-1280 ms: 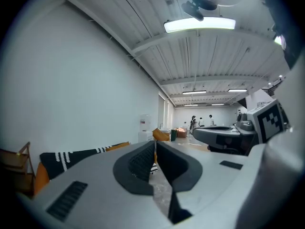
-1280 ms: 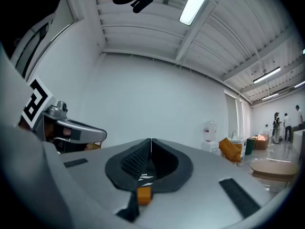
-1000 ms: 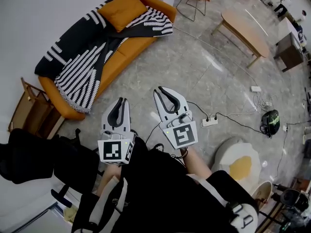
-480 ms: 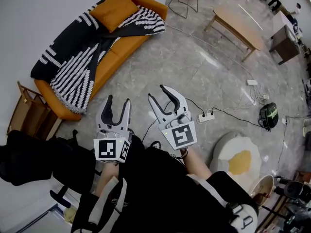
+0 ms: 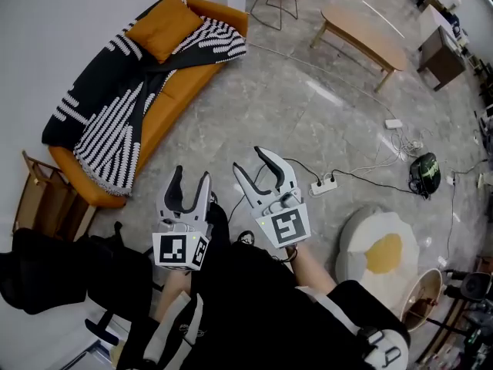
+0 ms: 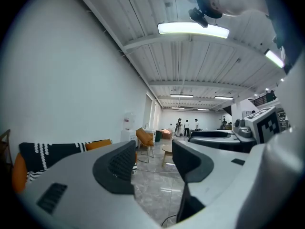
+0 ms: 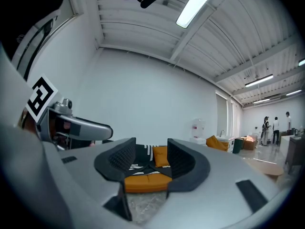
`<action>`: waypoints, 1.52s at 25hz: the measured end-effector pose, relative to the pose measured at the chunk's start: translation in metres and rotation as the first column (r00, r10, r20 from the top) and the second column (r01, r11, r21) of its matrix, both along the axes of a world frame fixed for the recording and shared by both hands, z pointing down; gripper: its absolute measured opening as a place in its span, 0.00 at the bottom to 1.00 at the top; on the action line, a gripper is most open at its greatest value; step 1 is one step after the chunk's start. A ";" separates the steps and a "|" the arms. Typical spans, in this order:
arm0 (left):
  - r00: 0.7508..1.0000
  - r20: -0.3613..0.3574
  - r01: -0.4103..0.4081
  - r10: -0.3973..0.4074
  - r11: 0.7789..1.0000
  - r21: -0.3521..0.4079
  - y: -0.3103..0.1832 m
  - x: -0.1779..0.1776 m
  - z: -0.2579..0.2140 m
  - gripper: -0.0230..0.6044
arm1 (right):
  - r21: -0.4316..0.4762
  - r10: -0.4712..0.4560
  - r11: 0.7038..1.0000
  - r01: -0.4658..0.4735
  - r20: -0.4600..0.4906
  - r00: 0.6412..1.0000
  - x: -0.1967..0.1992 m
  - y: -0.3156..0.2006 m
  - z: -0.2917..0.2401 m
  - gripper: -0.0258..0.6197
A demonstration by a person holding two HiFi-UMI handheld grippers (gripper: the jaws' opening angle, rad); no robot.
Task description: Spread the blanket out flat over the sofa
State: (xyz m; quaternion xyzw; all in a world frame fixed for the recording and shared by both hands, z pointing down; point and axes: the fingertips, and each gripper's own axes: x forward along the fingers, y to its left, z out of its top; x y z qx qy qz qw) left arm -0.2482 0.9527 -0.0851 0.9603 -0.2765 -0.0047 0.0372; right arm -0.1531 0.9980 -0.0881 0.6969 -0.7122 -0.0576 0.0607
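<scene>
**A:** What's nearest?

**B:** The left gripper [image 5: 189,177], its jaws wide apart and empty. Beside it is the right gripper [image 5: 249,160], jaws opening with nothing between them.

**A:** And the blanket?

**B:** Well apart, across the floor [image 5: 308,129]. The blanket [image 5: 115,126] lies draped in folds over the orange sofa [image 5: 189,75].

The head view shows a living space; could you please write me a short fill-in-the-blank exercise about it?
The striped black-and-white blanket lies bunched on the ____ fabric sofa.
The white power strip lies on the grey stone ____.
The low oval coffee table is made of ____.
Missing words: orange; floor; wood.
</scene>
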 end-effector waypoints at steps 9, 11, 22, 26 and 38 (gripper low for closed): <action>0.996 -0.010 -0.093 0.093 0.995 -0.033 -0.047 0.066 0.010 0.40 | -0.064 0.061 0.996 -0.062 -0.018 0.998 0.054 -0.039 0.016 0.38; 0.993 -0.024 -0.120 0.119 0.992 -0.028 -0.061 0.085 0.008 0.40 | -0.057 0.088 0.994 -0.088 -0.001 0.996 0.071 -0.051 0.014 0.39; 0.963 -0.033 -0.268 0.267 0.963 -0.025 -0.168 0.172 -0.008 0.40 | -0.038 0.215 0.976 -0.214 0.015 0.977 0.150 -0.152 -0.004 0.39; 0.948 -0.038 -0.317 0.315 0.948 -0.032 -0.201 0.186 -0.007 0.40 | -0.043 0.231 0.972 -0.231 0.008 0.973 0.155 -0.187 -0.002 0.39; 0.955 -0.076 -0.293 0.288 0.954 -0.071 -0.286 0.184 0.001 0.40 | -0.084 0.225 0.971 -0.224 0.001 0.974 0.163 -0.265 0.003 0.39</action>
